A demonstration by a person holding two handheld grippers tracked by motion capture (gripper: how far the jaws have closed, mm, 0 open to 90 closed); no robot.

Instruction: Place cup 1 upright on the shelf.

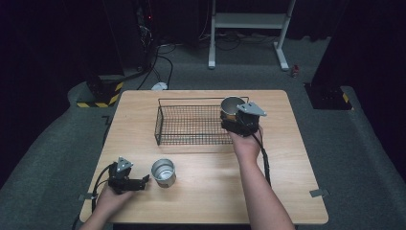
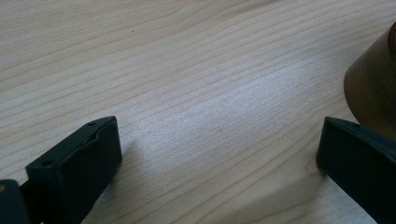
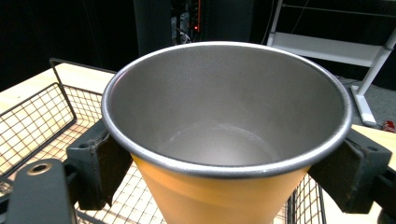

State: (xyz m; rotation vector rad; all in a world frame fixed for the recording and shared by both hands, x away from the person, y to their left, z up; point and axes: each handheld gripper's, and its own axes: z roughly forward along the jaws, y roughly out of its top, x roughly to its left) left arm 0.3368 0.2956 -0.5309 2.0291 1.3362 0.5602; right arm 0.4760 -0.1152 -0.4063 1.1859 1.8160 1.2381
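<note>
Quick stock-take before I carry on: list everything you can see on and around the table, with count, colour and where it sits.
Held cup: 1, orange outside, steel inside, upright between the right gripper's jaws over the basket's right end.
Table cup: 1, steel inside, front left of the table, beside the left gripper.
Wire basket: 1, black, rear centre of the table.
Table: 1, light wood.
White stand: 1, on the floor behind the table.
Hazard-striped bases: 2, black and yellow, on the floor left and right.
Right gripper: 1, black, shut on the held cup.
Left gripper: 1, black, jaws apart, low over the table.
Forearms: 2, coming in from the bottom edge.
</note>
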